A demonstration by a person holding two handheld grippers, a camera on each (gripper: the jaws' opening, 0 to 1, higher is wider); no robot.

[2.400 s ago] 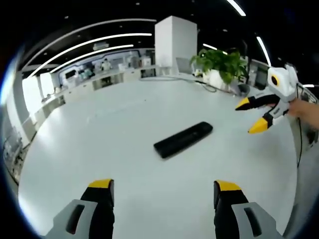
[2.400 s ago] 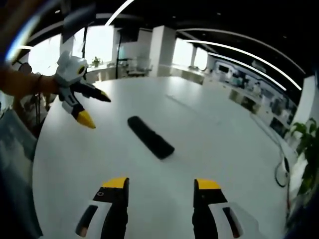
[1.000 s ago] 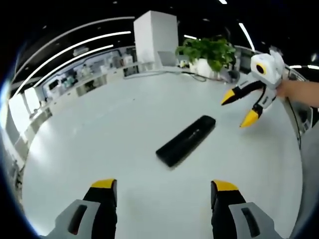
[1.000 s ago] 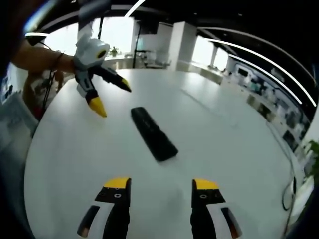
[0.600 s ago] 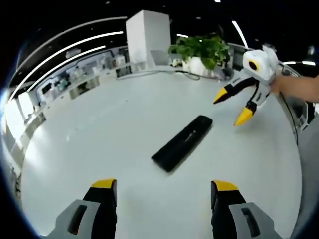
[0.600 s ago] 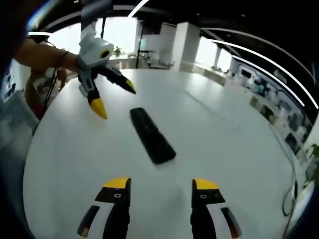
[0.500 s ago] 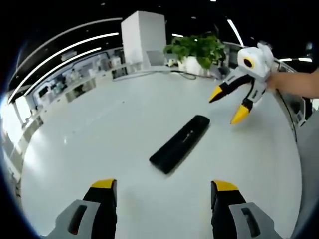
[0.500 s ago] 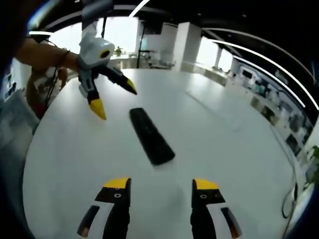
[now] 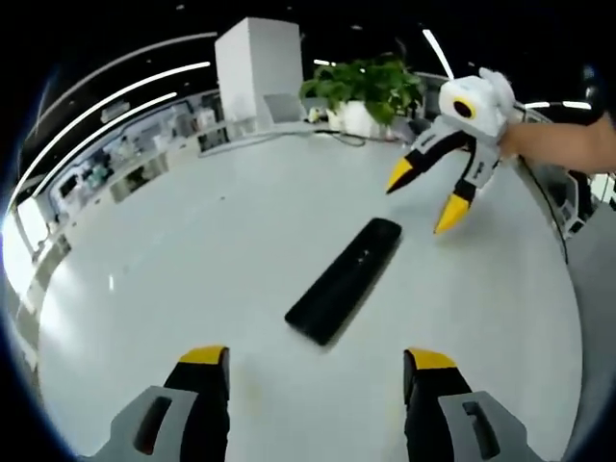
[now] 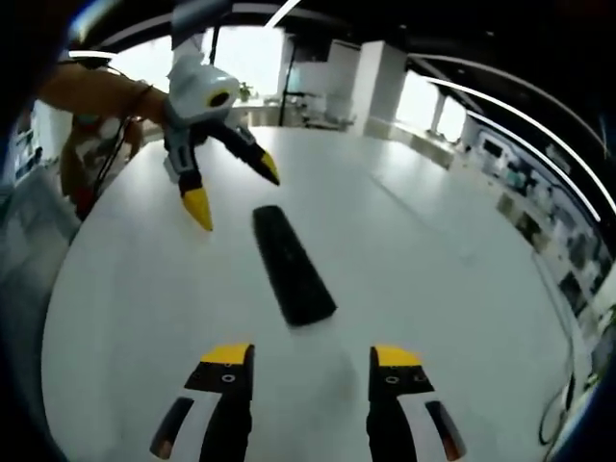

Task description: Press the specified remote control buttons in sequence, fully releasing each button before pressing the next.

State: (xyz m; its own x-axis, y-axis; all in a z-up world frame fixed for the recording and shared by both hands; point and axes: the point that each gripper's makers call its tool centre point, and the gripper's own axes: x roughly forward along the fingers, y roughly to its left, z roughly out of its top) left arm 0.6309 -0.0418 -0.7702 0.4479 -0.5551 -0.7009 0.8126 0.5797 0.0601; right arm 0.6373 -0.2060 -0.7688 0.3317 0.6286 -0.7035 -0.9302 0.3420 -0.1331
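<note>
A potted green plant (image 9: 363, 91) beside a white pillar (image 9: 257, 63) at the white table's (image 9: 192, 250) far edge.

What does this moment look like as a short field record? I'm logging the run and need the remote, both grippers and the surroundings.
remote: black remote control, lying flat on the white table, untouched
left gripper: jaws open, empty, short of the remote's near end
right gripper: jaws open, empty, in the air near the remote's far end, held by a hand
contact: no jaw touches the remote
background: potted plant at the table's far edge
</note>
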